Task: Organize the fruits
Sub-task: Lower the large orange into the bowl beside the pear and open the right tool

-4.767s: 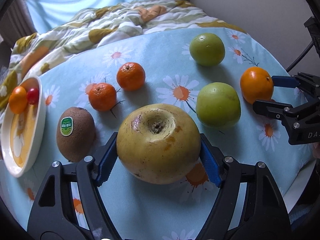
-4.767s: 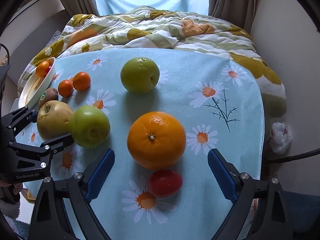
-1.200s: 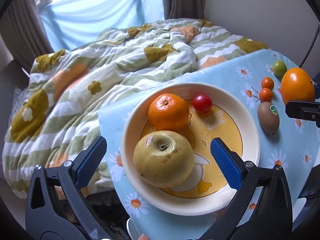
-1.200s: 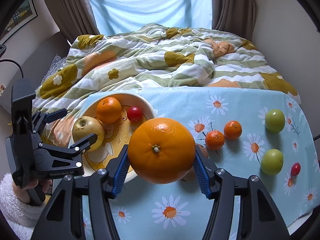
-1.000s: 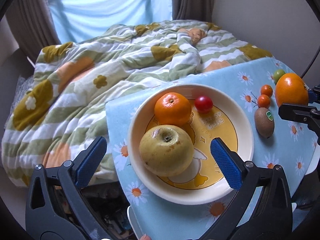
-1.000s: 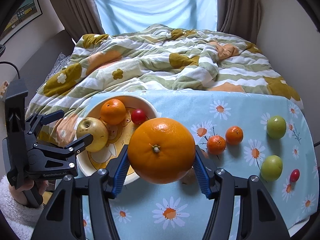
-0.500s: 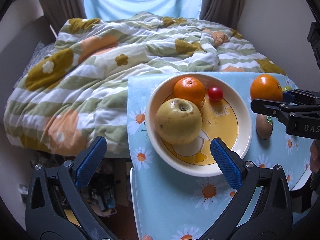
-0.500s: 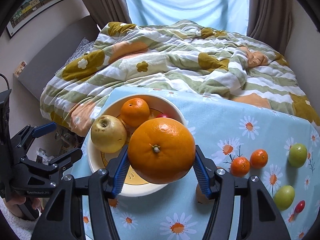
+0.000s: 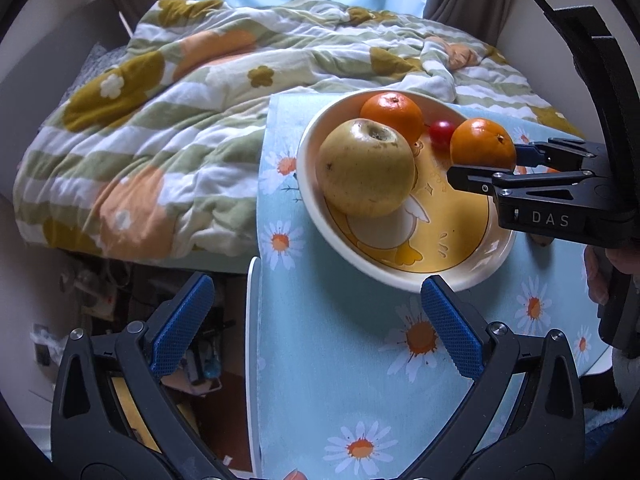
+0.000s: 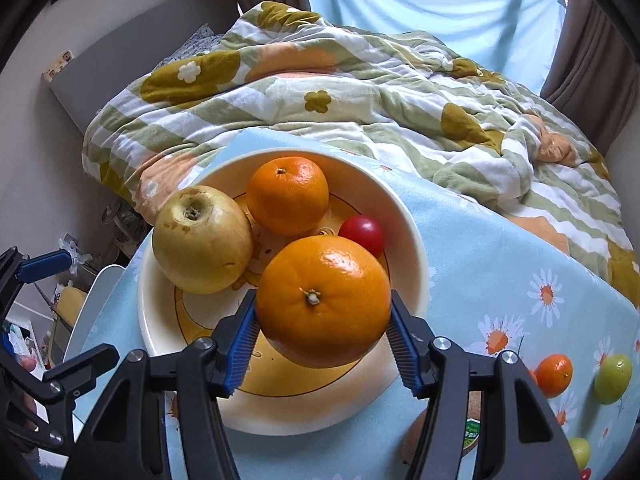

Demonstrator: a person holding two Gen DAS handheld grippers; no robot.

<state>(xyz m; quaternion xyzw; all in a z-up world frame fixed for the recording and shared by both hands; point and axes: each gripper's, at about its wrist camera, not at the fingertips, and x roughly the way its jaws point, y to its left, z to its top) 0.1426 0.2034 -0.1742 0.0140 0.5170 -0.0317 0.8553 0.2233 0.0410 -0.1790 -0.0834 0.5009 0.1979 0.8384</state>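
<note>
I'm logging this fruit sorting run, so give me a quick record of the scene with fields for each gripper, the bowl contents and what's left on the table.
right gripper: shut on large orange, held over bowl
left gripper: open, holds nothing
in bowl: yellow apple, small orange, red tomato
left on table: mandarin, green fruit, kiwi partly hidden

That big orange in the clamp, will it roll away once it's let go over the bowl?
Probably a little: the orange is round with glossy skin. The bowl has a raised rim, likely containing it. The yellow pear and cherry tomato nearby may stop it.
</note>
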